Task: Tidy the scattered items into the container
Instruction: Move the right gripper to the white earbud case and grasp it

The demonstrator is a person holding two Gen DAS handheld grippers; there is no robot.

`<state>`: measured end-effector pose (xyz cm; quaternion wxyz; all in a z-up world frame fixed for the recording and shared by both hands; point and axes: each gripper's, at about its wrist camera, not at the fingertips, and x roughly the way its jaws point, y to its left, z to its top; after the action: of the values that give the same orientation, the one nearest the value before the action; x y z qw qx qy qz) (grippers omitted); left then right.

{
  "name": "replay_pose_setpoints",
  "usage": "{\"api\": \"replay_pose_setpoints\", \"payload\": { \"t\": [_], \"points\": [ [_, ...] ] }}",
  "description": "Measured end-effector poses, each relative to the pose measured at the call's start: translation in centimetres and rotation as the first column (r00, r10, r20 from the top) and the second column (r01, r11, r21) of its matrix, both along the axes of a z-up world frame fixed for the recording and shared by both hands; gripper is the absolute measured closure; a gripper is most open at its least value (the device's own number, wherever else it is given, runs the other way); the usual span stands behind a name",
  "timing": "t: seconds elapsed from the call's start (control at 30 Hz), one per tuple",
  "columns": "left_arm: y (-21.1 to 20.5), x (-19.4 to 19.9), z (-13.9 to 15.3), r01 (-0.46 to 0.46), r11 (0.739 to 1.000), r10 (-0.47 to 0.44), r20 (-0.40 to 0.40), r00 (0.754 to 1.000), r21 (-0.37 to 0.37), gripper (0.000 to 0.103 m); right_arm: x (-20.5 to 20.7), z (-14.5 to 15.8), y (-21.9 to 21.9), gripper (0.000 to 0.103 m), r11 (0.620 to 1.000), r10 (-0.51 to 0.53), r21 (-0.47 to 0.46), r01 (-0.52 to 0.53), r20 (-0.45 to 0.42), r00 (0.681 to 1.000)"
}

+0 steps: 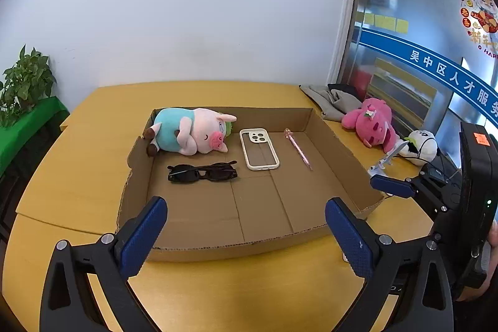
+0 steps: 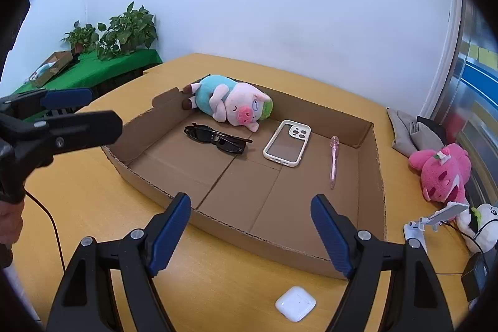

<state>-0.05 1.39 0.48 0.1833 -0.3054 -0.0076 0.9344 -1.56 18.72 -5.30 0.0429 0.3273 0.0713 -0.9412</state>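
Cardboard makes up the shallow tray that sits on the yellow table; four things lie inside it. A stuffed pig in a teal shirt lies on its side against the far wall, toward the far left corner; black sunglasses lie folded just in front of the pig; a pale phone case lies flat to the right of the pig's snout; a pink pen lies to the right of the case, apart from it and running roughly parallel to the tray's right wall.

A white earbud case lies on the table outside the tray, just beyond its near wall, below and between the right gripper's fingers in the right wrist view.

The left gripper hangs over the near edge of the tray with its blue pads spread wide and nothing between them; the right gripper hangs likewise over the tray's near edge, spread wide and empty. Each shows in the other's view at the side of the tray.

On the table beyond the tray's right side lie a pink plush toy, a white plush toy close beside it, a small white stand and a heap of grey cloth; potted plants stand on a green-covered surface at the far left.
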Motion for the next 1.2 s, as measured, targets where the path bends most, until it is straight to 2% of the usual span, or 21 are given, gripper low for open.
{"api": "replay_pose_setpoints", "payload": {
  "t": [0.07, 0.5, 0.6, 0.73, 0.93, 1.07, 1.2],
  "points": [
    [0.2, 0.4, -0.1, 0.041, 0.999, -0.041, 0.0, 0.999, -0.004, 0.0, 0.0, 0.1, 0.2, 0.024, 1.0, 0.006, -0.003, -0.006, -0.003, 1.0],
    [1.2, 1.7, -1.5, 0.018, 1.0, -0.018, 0.044, 0.999, -0.006, 0.0, 3.6, -0.3, 3.5, 0.024, 0.998, -0.053, -0.043, 0.052, -0.015, 0.998],
    [1.6, 1.7, -2.2, 0.026, 1.0, -0.027, 0.072, 0.997, 0.007, 0.0, 4.4, -0.9, 5.4, 0.024, 0.994, -0.088, -0.064, 0.087, -0.01, 0.996],
    [2.4, 1.4, -3.6, 0.052, 0.998, -0.054, 0.129, 0.99, 0.024, 0.0, 5.9, -2.8, 9.0, 0.024, 0.984, -0.16, -0.07, 0.162, 0.038, 0.986],
    [4.2, 0.9, -6.1, 0.136, 0.988, -0.15, 0.235, 0.96, 0.075, 0.0, 7.5, -7.8, 12.7, 0.024, 0.964, -0.231, -0.09, 0.249, 0.176, 0.957],
    [5.8, 0.8, -7.6, 0.21, 0.972, -0.233, 0.291, 0.928, 0.11, 0.0, 7.1, -10.2, 11.9, 0.024, 0.967, -0.197, -0.113, 0.227, 0.229, 0.953],
    [7.0, 1.2, -8.7, 0.262, 0.956, -0.291, 0.331, 0.898, 0.131, 0.0, 6.0, -11.2, 9.7, 0.024, 0.976, -0.149, -0.119, 0.181, 0.239, 0.959]
  ]
}}
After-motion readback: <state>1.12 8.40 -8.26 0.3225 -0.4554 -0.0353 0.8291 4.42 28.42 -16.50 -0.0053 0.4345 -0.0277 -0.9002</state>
